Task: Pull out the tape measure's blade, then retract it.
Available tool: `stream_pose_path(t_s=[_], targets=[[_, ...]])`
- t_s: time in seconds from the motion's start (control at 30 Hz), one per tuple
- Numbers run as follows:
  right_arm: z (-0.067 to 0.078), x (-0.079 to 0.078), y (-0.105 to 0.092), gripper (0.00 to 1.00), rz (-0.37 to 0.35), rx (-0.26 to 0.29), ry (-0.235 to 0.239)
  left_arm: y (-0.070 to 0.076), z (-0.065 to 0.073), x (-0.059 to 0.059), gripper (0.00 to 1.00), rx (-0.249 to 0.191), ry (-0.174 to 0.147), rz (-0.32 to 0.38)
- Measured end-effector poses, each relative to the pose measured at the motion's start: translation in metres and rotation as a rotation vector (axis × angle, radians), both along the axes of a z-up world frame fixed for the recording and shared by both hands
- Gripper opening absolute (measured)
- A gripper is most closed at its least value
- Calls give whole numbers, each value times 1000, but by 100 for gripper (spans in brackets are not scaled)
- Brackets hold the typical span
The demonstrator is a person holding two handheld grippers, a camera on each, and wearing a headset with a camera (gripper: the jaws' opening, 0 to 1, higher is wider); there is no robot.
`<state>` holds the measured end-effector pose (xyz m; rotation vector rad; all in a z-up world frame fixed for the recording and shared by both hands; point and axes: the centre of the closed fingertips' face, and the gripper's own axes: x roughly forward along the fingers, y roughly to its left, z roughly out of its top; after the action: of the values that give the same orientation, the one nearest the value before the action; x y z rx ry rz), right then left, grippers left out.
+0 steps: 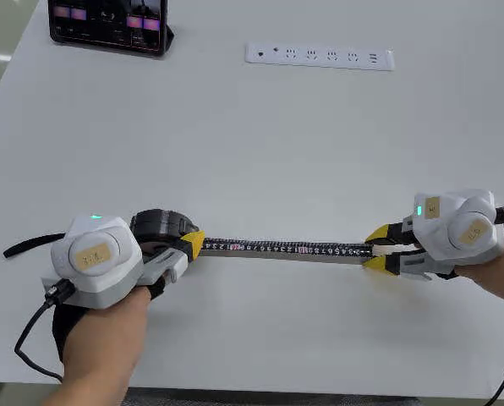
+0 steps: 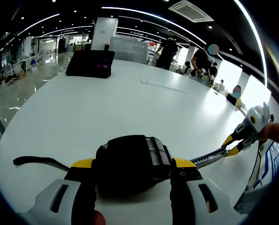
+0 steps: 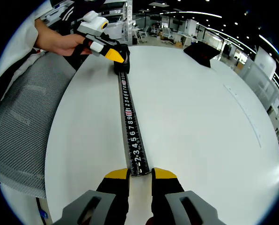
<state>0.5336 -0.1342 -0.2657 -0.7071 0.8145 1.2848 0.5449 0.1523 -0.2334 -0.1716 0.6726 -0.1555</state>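
Tape measure case (image 1: 161, 226) is clamped in left tool (image 1: 172, 241) as anchor near front edge of the worktop (image 1: 235, 127) | blade (image 1: 286, 248) is held taut, its tip pinched by right tool (image 1: 377, 249), seemingly ready for retraction.

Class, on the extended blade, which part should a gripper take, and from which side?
Grip the blade at its free end, approaching in line from the side away from the case. It lies flat, so jaws probably close best across its edges, as the right gripper does.
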Motion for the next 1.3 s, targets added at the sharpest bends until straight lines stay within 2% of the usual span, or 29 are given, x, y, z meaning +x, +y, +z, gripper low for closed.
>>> stream_pose_path(t_s=[0.27,0.53,1.3], targets=[[0,-1,0,12,35,-13,-3,1,0,0,60,1,1,1],[0,-3,2,12,93,-64,-15,2,-1,1,60,3,-13,6],[1,-4,1,11,90,-73,0,2,-1,1,60,-9,-12,17]])
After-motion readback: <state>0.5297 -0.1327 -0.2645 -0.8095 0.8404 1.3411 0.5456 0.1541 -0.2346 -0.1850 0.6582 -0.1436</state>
